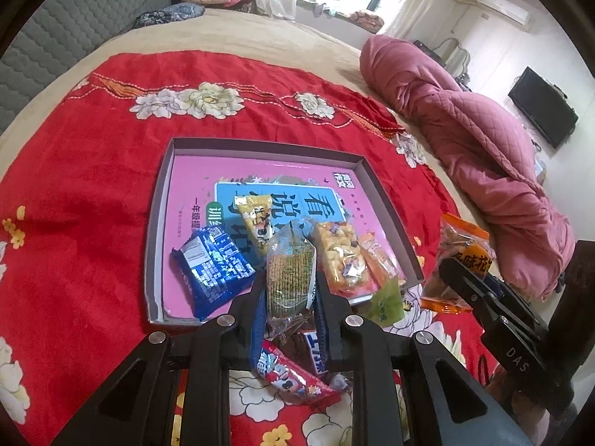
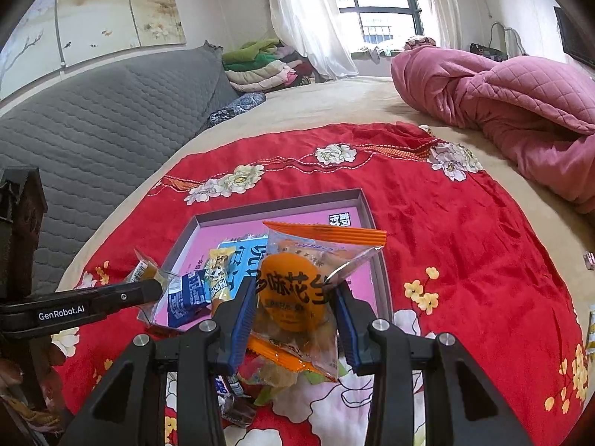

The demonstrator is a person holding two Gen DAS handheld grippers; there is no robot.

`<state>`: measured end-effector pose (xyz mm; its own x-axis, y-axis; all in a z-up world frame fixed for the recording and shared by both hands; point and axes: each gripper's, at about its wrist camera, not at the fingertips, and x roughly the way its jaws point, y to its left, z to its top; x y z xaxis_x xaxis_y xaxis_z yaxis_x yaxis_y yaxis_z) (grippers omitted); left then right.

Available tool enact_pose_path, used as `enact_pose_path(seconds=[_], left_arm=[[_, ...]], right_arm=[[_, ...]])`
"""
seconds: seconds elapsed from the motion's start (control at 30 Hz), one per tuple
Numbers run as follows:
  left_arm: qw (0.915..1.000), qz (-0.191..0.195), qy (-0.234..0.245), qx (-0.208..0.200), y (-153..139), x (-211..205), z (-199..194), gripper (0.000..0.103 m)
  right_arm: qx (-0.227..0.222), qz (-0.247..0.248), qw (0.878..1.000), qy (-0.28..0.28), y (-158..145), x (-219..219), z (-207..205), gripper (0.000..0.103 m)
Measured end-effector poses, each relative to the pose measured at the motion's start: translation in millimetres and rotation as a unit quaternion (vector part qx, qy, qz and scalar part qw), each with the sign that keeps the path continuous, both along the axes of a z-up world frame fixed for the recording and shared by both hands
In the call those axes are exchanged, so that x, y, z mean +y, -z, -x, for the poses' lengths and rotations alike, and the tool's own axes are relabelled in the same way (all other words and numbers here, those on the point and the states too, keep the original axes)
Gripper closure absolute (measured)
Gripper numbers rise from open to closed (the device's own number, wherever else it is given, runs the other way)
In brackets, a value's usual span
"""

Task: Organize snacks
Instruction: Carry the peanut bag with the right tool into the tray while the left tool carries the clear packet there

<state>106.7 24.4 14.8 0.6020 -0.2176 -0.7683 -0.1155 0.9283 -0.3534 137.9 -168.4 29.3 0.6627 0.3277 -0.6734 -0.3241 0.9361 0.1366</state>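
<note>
My left gripper is shut on a clear pack of green crackers, held above the near edge of the shallow grey box with a pink book as its floor. In the box lie a blue biscuit pack, a yellow packet, a corn-puff pack and an orange-trimmed pack. My right gripper is shut on an orange peanut pack, held above the box's near right corner. That pack also shows in the left wrist view.
A red floral cloth covers the bed. Loose snacks lie on it near me: a red wrapper, a green packet, a dark wrapper. A pink quilt lies at right, a grey headboard at left.
</note>
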Motion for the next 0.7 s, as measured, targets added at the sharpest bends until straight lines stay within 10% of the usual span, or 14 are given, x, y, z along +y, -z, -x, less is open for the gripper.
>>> enact_pose_path(seconds=[0.7], left_arm=[[0.9996,0.012,-0.027,0.007,16,22,-29,0.08]], right_arm=[[-0.003,-0.006,1.0,0.024,4,-5,-27,0.062]])
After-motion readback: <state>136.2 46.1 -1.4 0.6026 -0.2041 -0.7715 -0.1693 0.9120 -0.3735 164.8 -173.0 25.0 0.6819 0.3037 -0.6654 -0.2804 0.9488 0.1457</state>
